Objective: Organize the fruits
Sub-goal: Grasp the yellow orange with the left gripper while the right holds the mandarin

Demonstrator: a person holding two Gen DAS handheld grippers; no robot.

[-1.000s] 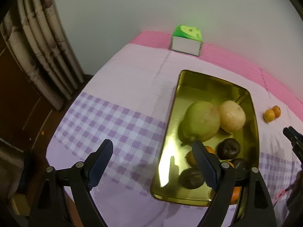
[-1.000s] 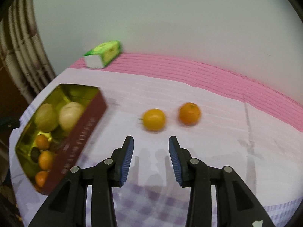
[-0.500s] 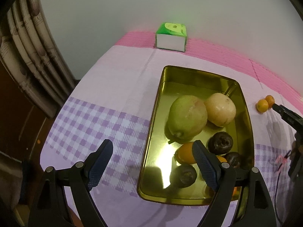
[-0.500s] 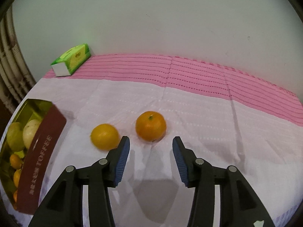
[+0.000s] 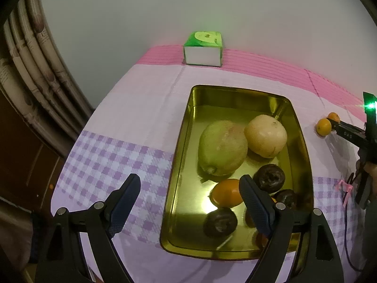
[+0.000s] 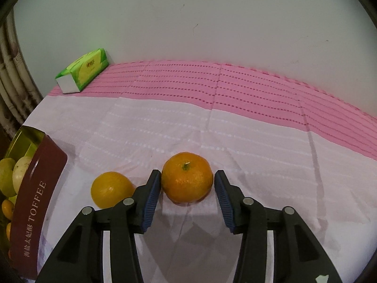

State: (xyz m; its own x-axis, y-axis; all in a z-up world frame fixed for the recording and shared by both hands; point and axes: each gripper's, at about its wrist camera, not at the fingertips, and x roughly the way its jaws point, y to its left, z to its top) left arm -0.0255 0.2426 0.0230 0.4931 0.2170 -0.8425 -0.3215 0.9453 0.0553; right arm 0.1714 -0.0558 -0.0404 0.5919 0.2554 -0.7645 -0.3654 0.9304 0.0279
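Note:
A gold toffee tin (image 5: 181, 155) on the tablecloth holds a green pear (image 5: 221, 148), a pale round fruit (image 5: 266, 135), dark fruits (image 5: 269, 176) and small oranges (image 5: 227, 193). My left gripper (image 5: 190, 202) is open and empty above the tin's near left edge. In the right wrist view my right gripper (image 6: 187, 192) is open, its pads on either side of an orange mandarin (image 6: 187, 180) on the cloth, not squeezing it. A yellower mandarin (image 6: 110, 188) lies just left of it. The tin (image 6: 35, 200) stands at the left there.
A green tissue box (image 5: 203, 48) stands at the back by the wall, also in the right wrist view (image 6: 82, 70). A curtain (image 5: 35, 70) hangs left of the table. The right gripper's body (image 5: 353, 134) shows at the far right of the left wrist view.
My right gripper moved forward and right, from the yellower mandarin to straddle the orange one. My left gripper drifted slightly, the tin now more central in its view.

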